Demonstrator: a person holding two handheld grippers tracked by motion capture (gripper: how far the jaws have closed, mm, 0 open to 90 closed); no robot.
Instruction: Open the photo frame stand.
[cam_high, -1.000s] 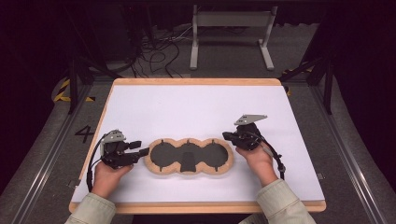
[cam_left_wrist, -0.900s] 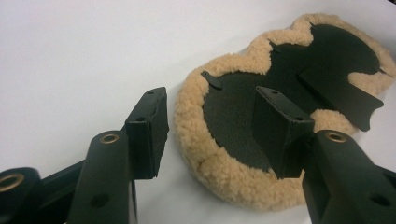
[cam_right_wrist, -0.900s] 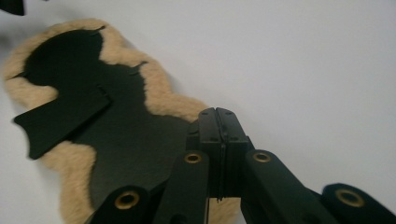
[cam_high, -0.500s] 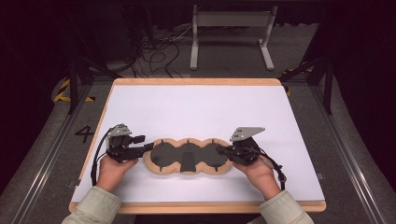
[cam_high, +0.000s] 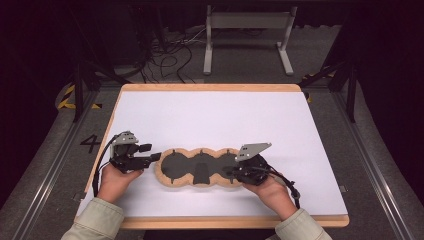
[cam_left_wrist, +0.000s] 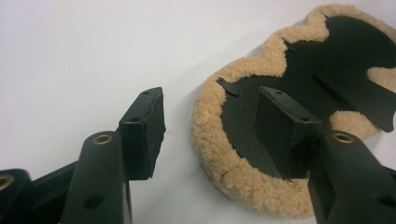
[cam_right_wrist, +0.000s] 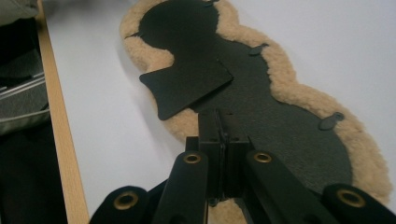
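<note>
Fleece-edged black pad (cam_high: 200, 167) lies on our white desk (cam_high: 215, 120); left gripper (cam_high: 150, 156) jaws just opened astride its end, right gripper (cam_high: 231, 173) closed, empty, over it.

This looks like a lab or test bay rather than a home. A white, wood-edged rectangular worktop (cam_high: 210, 120) stands on a grey floor marked with a painted number four (cam_high: 90, 143) and yellow-black hazard tape (cam_high: 70, 99). Behind it lie tangled black cables (cam_high: 172, 57) and a grey metal stand (cam_high: 247, 37); the dark background is hard to make out.
</note>
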